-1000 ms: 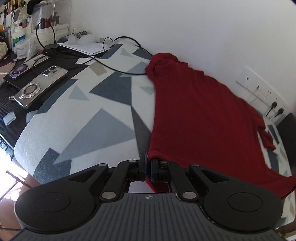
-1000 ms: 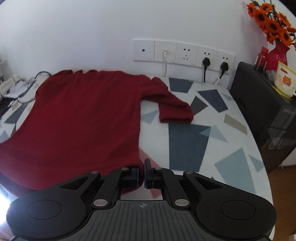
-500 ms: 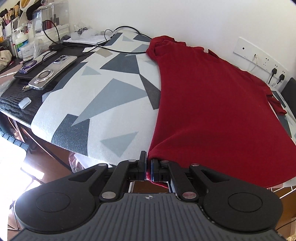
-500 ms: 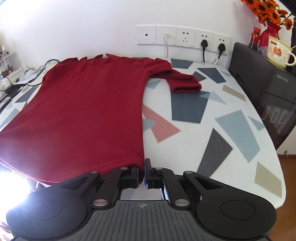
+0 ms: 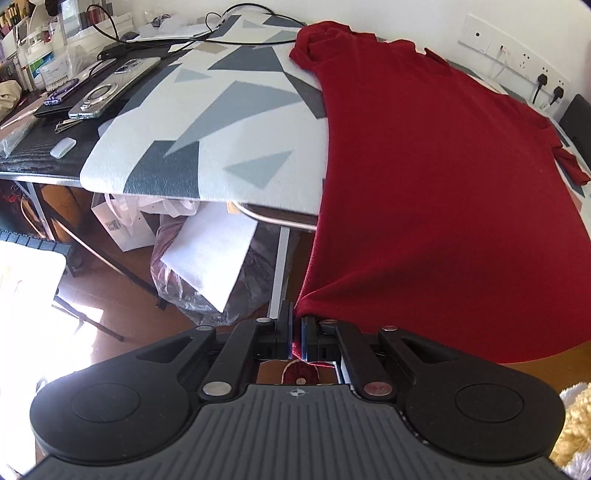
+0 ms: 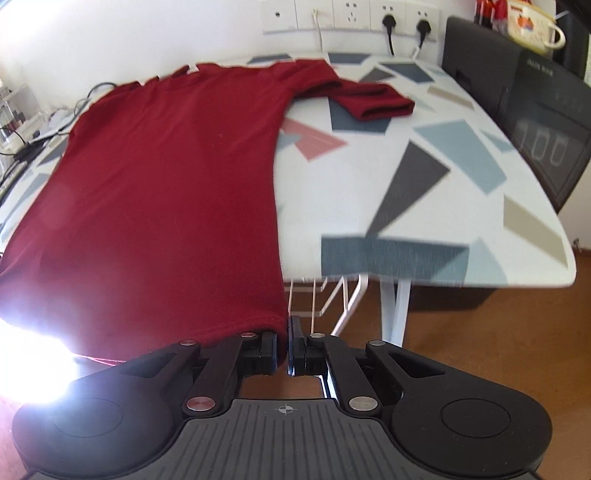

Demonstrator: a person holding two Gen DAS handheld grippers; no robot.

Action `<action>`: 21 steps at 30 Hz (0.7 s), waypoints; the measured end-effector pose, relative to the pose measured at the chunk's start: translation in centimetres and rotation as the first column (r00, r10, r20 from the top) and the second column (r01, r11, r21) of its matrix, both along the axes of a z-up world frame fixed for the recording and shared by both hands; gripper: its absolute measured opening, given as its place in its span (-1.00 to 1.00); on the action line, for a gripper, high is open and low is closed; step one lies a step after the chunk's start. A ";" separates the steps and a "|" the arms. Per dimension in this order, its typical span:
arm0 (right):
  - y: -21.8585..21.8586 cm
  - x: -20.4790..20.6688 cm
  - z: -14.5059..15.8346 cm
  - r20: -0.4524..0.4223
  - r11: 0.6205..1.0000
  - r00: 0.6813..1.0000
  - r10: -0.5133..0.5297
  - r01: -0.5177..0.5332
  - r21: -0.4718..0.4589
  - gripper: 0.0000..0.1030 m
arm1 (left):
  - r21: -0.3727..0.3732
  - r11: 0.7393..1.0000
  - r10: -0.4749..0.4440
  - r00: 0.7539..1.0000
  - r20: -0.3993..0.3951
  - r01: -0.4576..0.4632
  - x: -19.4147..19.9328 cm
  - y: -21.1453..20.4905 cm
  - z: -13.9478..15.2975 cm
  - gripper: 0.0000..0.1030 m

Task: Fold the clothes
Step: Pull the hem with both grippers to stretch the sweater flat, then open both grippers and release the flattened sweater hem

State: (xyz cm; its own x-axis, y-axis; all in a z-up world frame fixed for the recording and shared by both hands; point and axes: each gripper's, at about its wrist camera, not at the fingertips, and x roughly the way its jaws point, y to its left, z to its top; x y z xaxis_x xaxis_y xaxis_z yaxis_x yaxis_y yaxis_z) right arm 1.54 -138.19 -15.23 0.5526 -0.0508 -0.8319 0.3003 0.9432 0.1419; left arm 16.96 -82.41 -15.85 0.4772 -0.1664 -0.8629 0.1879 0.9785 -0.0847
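A dark red T-shirt (image 5: 424, 155) (image 6: 166, 177) lies stretched over the table, with its hem pulled out past the near edge into the air. My left gripper (image 5: 294, 317) is shut on the hem's left corner. My right gripper (image 6: 287, 328) is shut on the hem's right corner. The collar end rests far back near the wall. One short sleeve (image 6: 373, 101) lies flat on the cloth at the right; the other sleeve (image 5: 314, 40) is bunched at the far left.
The table carries a white cloth with grey and blue triangles (image 5: 207, 122) (image 6: 424, 192). Phones (image 5: 110, 92) and cables lie on a black desk at the left. A black appliance (image 6: 524, 99) stands at the right. Bags (image 5: 192, 251) sit under the table. Wall sockets (image 6: 351, 14) are behind.
Both grippers have drawn back toward the near side, dragging the shirt's hem off the table edge. The table now looks farther away and the floor shows below it.
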 end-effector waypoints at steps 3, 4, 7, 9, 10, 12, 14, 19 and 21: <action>-0.1 -0.3 -0.8 -0.019 1.000 1.000 -0.024 0.025 0.016 -0.92 | -0.028 0.999 0.040 0.999 -0.035 -0.041 -0.3 0.0 -0.9 -0.91; -0.1 -0.3 -1.1 -0.022 0.999 0.999 -0.032 0.032 0.019 -0.91 | -0.026 0.999 0.045 0.998 -0.042 -0.046 -0.2 -0.1 -1.1 -0.88; -0.2 0.1 -1.4 -0.049 0.999 0.998 -0.046 0.047 0.014 -0.62 | 0.007 0.999 0.048 0.997 -0.064 -0.047 0.4 -0.4 -1.2 -0.49; -0.2 0.3 -1.2 -0.075 0.999 0.996 -0.047 0.048 0.008 -0.16 | 0.034 0.999 0.041 0.997 -0.063 -0.039 0.7 -0.6 -0.5 -0.13; -0.1 0.3 -0.9 -0.075 0.999 0.997 -0.030 0.031 0.012 -0.08 | 0.048 0.998 0.038 0.997 -0.062 -0.035 0.8 -0.7 -0.2 0.02; -0.2 0.0 0.0 -0.078 1.000 0.997 0.002 0.000 0.017 0.26 | 0.037 0.999 0.034 0.999 -0.039 -0.033 1.0 -0.4 1.3 0.15; -1.0 -0.1 1.7 -0.036 0.999 0.999 -0.007 0.008 0.035 0.29 | -0.001 0.999 0.048 0.999 -0.019 -0.048 1.2 0.2 3.1 0.21; -3.0 -0.4 5.9 0.069 0.996 0.997 -0.030 0.025 0.081 0.33 | -0.101 0.993 0.060 0.997 0.040 -0.056 2.4 1.3 7.7 0.32; -3.8 -0.5 7.6 0.110 0.995 0.993 -0.041 0.030 0.100 0.33 | -0.108 0.994 0.029 0.998 0.050 -0.024 3.2 0.8 9.1 0.40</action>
State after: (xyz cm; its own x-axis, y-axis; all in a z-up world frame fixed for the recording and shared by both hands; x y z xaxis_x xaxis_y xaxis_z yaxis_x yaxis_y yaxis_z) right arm 1.03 -142.01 -7.67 0.6417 0.0064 -0.7670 0.3104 0.9122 0.2673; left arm 20.12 -81.61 -6.76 0.5262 -0.2431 -0.8149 0.1689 0.9690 -0.1801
